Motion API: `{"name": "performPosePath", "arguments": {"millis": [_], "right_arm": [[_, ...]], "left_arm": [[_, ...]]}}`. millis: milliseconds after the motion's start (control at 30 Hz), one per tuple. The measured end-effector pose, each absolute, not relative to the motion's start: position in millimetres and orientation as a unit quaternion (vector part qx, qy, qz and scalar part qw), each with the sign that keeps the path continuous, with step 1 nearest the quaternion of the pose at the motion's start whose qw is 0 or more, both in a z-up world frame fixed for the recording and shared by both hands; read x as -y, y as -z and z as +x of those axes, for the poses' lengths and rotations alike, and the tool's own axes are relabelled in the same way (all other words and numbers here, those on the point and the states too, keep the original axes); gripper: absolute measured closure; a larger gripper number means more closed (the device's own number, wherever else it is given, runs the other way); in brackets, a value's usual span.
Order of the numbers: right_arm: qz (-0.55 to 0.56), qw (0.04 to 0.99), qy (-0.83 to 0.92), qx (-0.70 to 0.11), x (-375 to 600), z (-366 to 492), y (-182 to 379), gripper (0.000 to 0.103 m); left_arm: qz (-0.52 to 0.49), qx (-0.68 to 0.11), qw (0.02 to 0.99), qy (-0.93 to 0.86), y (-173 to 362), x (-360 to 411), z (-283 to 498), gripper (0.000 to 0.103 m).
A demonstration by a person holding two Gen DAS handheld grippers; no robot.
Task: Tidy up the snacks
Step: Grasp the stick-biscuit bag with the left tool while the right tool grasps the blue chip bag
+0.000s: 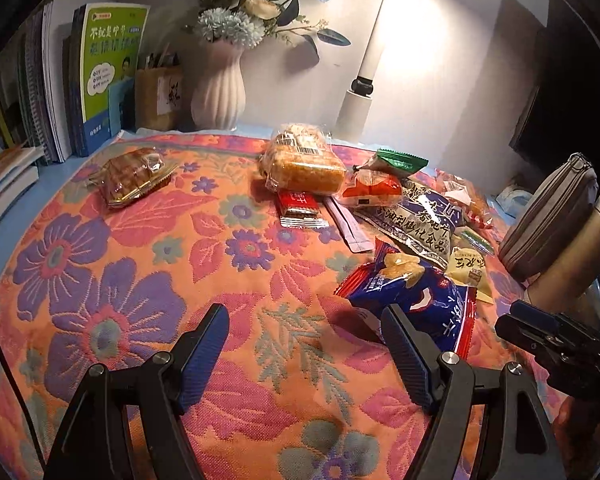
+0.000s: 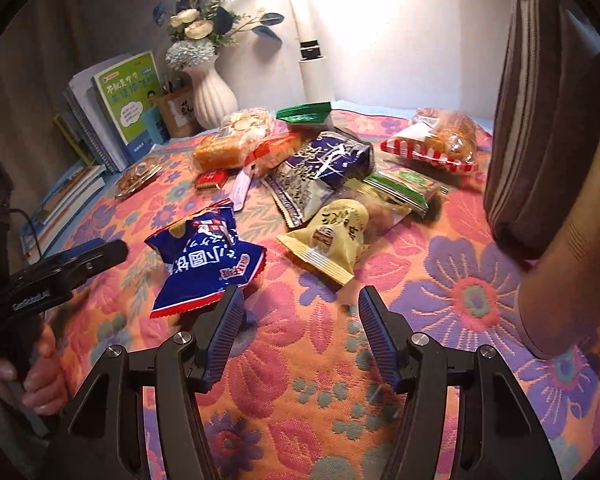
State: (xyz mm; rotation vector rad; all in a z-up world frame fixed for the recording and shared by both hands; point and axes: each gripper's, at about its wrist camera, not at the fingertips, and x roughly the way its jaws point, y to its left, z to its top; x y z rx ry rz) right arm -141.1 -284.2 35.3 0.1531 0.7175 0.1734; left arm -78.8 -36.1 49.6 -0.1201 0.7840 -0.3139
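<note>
Home desk corner, lamp-lit. Table under floral cloth point(image 1: 100, 280); white vase point(image 1: 219, 92) of fake flowers at the back wall, books point(image 1: 100, 80) left of vase, lamp post point(image 1: 364, 80) right of it, snack packets point(image 2: 320, 168) in front.

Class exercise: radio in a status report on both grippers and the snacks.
Left gripper open, empty. Right gripper open, empty. Blue snack bag nearest, flat on floral cloth. Nothing in the way.

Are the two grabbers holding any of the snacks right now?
No, nothing is held. The left gripper and right gripper both stand open over the flowery cloth, with the blue snack bag lying loose just ahead.
</note>
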Motion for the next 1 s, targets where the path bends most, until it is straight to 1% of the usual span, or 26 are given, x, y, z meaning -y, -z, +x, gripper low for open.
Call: {"name": "performPosePath", "arguments": {"millis": [67,167,233,300,333,367,400,467,567,633,833,867,1000], "right_arm": [[0.068,0.932,-0.087,-0.346,281.0,-142.0,-36.2,0.041],[0.064,0.927,-0.094,-0.358,278.2,-141.4,-38.2,0.041],[0.069,0.921,-0.113,-0.366,275.5,-137.8,-44.9,0.041],[0.066,0.917,-0.136,-0.369,268.4,-131.2,-57.8,0.038],[0.063,0.917,-0.142,-0.367,264.9,-128.3,-62.7,0.029],[0.059,0.918,-0.148,-0.362,260.2,-124.4,-69.3,0.019],[0.056,0.920,-0.154,-0.356,255.4,-120.0,-74.5,0.019],[0.044,0.922,-0.163,-0.349,245.1,-112.1,-80.5,0.019],[0.017,0.920,-0.168,-0.353,226.7,-97.2,-79.4,0.019],[0.004,0.917,-0.170,-0.360,217.7,-88.7,-74.0,0.019],[-0.013,0.900,-0.177,-0.397,208.6,-68.9,-54.3,0.019],[-0.015,0.899,-0.175,-0.401,208.5,-67.1,-52.3,0.019],[-0.011,0.891,-0.180,-0.417,206.0,-60.8,-42.0,0.019]], "left_arm": [[-0.068,-0.386,0.906,0.157,-50.9,33.7,-74.1,0.027],[-0.072,-0.386,0.905,0.162,-64.6,23.1,-66.9,0.027],[-0.071,-0.374,0.913,0.147,-79.4,3.5,-60.4,0.024],[-0.073,-0.368,0.918,0.128,-90.8,-18.9,-48.5,0.004],[-0.070,-0.367,0.920,0.120,-95.3,-30.9,-39.6,0.002],[-0.061,-0.368,0.921,0.111,-99.7,-43.9,-27.2,0.002],[-0.056,-0.371,0.921,0.105,-101.0,-55.0,-15.5,0.002],[-0.055,-0.394,0.914,0.083,-97.6,-73.9,12.4,0.002],[-0.044,-0.396,0.914,0.076,-87.8,-85.8,43.4,0.002],[-0.040,-0.414,0.907,0.062,-75.1,-88.9,65.0,0.002],[-0.115,-0.469,0.875,0.043,-43.5,-98.6,112.3,0.003],[-0.133,-0.477,0.869,0.026,-38.4,-103.3,119.1,0.005],[-0.180,-0.472,0.863,0.015,-30.4,-111.0,128.1,0.006]]}}
